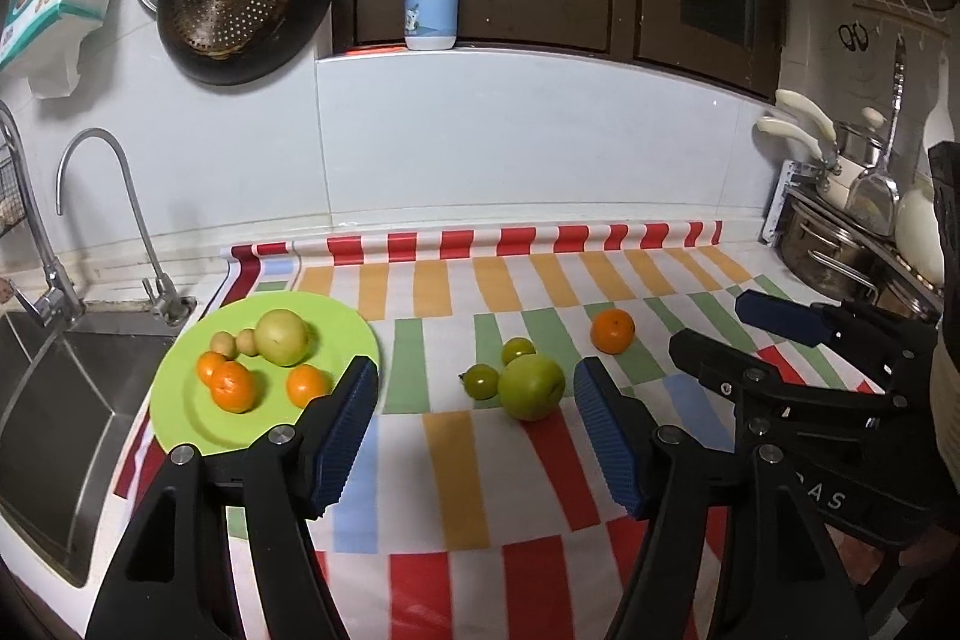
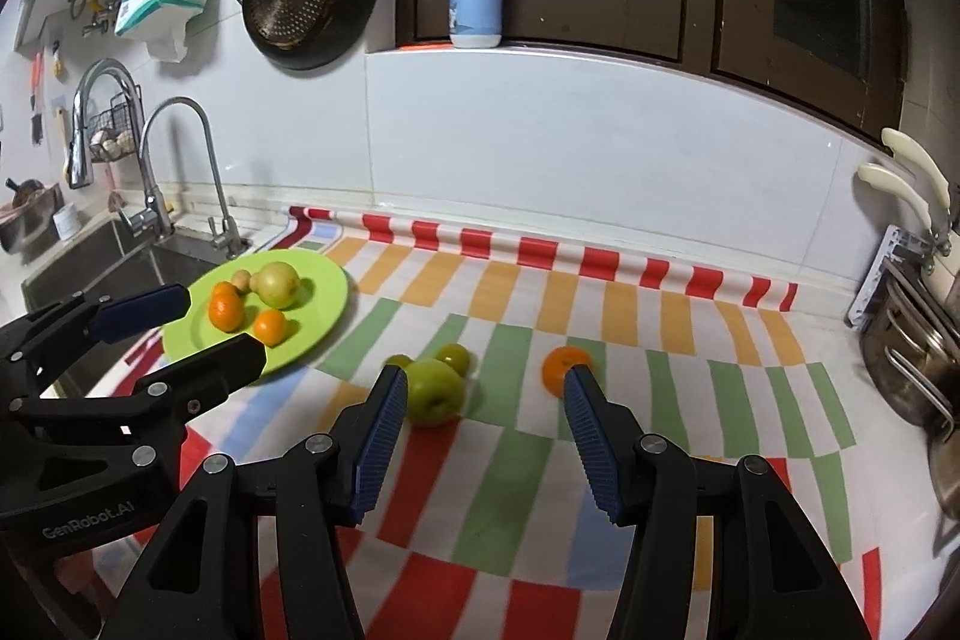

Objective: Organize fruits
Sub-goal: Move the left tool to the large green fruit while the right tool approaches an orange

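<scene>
Both the left gripper [image 1: 474, 400] and right gripper [image 2: 480, 400] hover open and empty. Right of the green plate [image 1: 336, 322] lie a green apple [image 1: 531, 388] and an orange [image 1: 612, 331].

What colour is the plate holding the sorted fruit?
Lime green; the plate shows best in the left wrist view.
</scene>
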Demonstrator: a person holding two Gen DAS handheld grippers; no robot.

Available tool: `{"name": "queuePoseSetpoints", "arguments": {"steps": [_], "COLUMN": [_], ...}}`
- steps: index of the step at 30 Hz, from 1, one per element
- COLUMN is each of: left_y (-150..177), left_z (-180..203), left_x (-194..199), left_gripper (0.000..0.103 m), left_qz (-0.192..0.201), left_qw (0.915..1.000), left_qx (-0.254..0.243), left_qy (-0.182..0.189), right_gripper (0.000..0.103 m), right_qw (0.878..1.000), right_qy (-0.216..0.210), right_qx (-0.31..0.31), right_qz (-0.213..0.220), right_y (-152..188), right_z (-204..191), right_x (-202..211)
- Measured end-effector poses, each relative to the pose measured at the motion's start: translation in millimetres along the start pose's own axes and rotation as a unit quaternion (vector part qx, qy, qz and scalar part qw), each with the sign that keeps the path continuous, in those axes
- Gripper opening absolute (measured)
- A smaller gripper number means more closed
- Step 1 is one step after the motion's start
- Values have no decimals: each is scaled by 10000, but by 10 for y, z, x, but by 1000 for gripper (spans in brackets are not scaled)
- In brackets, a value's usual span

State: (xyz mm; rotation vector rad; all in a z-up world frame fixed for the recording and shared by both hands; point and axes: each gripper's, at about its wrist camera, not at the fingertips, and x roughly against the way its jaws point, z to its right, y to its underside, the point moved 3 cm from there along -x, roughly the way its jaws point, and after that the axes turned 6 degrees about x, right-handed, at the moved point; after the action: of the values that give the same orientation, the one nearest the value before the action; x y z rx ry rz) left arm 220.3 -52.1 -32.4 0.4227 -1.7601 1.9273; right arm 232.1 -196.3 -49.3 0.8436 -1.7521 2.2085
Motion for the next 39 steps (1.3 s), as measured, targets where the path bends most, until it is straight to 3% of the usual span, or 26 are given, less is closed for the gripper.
{"name": "queuePoseSetpoints", "arguments": {"steps": [19,36,39], "left_y": [195,356,358], "left_z": [431,480,474], "left_x": [-799,-1343,-1394], "left_gripper": [66,65,59], "left_qz": [-384,-879,-934], "left_qw": [9980,9938,9932], "left_qx": [156,233,261], "left_qy": [-486,-637,-642], "right_gripper": [55,55,55], "right_qw": [9980,9928,9913], "right_qy": [-322,-634,-719], "right_qx": [28,579,563], "right_qz": [-535,-832,-950], "right_y": [262,346,348], "right_z": [570,695,702], "right_x": [-784,-1457,-1549]}}
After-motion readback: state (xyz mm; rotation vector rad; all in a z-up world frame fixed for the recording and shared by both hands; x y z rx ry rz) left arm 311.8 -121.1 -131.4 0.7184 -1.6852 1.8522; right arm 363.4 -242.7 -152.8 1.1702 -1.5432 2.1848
